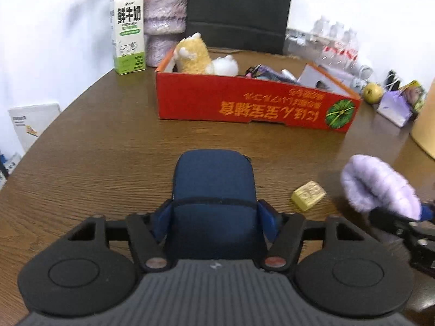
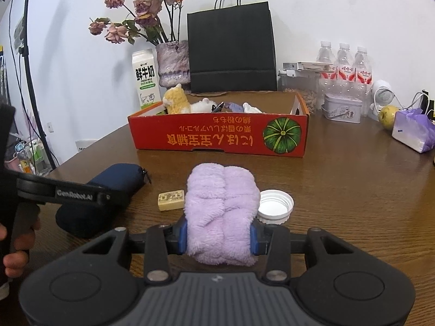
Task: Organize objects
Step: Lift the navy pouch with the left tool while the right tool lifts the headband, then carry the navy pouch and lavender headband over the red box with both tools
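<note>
The left gripper (image 1: 214, 212) is squeezing the blue pouch (image 1: 213, 179), the right gripper (image 2: 218, 237) is squeezing the purple towel (image 2: 221, 212), both near the red box (image 2: 217, 133). The soft towel could be slipping out.

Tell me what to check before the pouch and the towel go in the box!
1. Left gripper around pouch, pads at its sides: ok.
2. Pouch grip firm: cannot tell.
3. Right gripper squeezing towel: ok.
4. Space in box: ok, its right end looks free.
5. Block and cap out of the way: ok, they lie on the table beside the towel.
</note>
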### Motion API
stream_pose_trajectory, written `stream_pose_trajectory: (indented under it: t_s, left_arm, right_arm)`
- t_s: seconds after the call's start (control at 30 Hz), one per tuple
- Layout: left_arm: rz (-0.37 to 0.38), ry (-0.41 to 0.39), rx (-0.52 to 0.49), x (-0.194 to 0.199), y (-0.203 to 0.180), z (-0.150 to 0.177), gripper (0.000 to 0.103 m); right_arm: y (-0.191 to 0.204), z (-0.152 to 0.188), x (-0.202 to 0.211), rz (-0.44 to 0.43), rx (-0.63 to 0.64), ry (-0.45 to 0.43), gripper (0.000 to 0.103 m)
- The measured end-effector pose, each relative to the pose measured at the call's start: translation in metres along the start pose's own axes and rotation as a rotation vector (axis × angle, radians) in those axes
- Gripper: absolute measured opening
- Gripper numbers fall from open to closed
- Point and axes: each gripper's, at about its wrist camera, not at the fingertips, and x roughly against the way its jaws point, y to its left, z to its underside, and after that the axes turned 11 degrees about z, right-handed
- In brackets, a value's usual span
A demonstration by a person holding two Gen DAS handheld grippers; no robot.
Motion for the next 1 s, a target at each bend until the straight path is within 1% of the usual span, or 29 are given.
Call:
stream_pose_trajectory:
  t_s: [0.2, 0.4, 0.63, 1.0]
  left_arm:
    - [0.011, -0.036, -0.022, 0.008, -0.011, 0.0, 0.062]
    - [0.019, -0.065, -0.032, 0.018, -0.02, -0.009, 0.062]
    - [0.024, -0.108, -0.043, 0.025, -0.031, -0.029, 0.062]
    - [0.02, -0.181, -0.038, 0.019, -0.039, -0.065, 0.062]
  right_arm:
    - [-0.001, -0.003, 0.003, 0.008, -0.01, -0.018, 0.039]
    - [0.0, -0.01, 0.005, 0.007, -0.003, -0.031, 0.039]
    - [0.005, -0.025, 0.007, -0.001, 0.008, -0.057, 0.039]
    - [0.01, -0.064, -0.002, 0.001, 0.025, -0.11, 0.039]
